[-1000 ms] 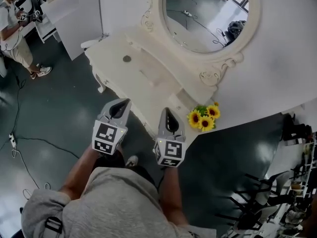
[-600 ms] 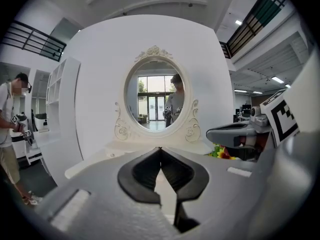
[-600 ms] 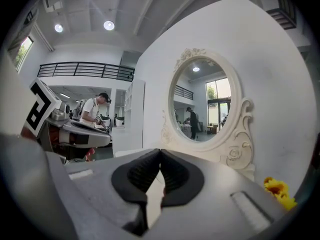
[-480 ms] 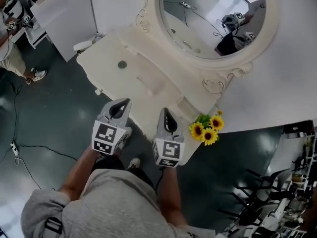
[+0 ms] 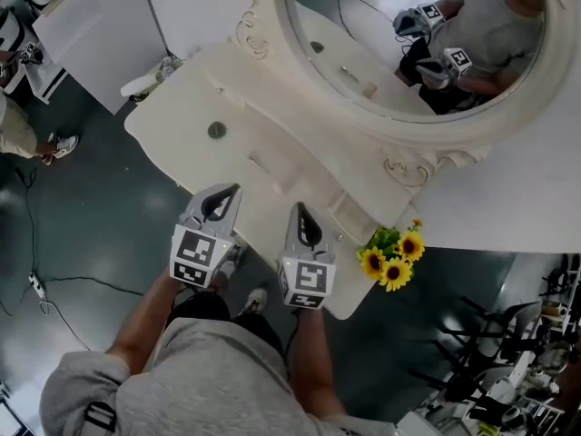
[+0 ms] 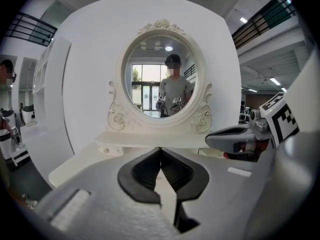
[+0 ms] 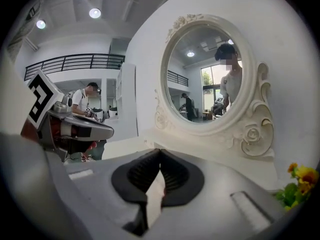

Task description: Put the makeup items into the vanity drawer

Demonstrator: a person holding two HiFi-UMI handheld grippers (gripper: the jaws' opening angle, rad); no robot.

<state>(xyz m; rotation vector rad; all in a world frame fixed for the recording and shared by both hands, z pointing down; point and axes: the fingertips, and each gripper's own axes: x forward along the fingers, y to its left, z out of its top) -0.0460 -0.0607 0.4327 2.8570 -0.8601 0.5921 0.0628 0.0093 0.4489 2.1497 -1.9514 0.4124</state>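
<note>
A white vanity table (image 5: 182,116) with an oval mirror (image 5: 363,71) fills the middle of the head view. On its top lie a small dark round item (image 5: 216,130), a pale stick-shaped item (image 5: 260,163) and a pale flat box (image 5: 349,209). My left gripper (image 5: 229,192) hangs over the table's front edge, shut and empty, its pads meeting at the tip (image 6: 160,149). Beside it, my right gripper (image 5: 300,210) is also shut with nothing in it (image 7: 159,150). Both point toward the mirror. No drawer front shows in the head view.
A bunch of sunflowers (image 5: 393,262) stands at the table's right end, also low right in the right gripper view (image 7: 300,181). Another person (image 5: 18,107) stands at the far left by white shelving (image 5: 91,25). A cable (image 5: 36,284) lies on the dark floor. Black racks (image 5: 490,334) stand at the right.
The vanity has come closer and both grippers now reach over its front edge. My own reflection with the two grippers has come into the mirror. Both grippers stay shut.
</note>
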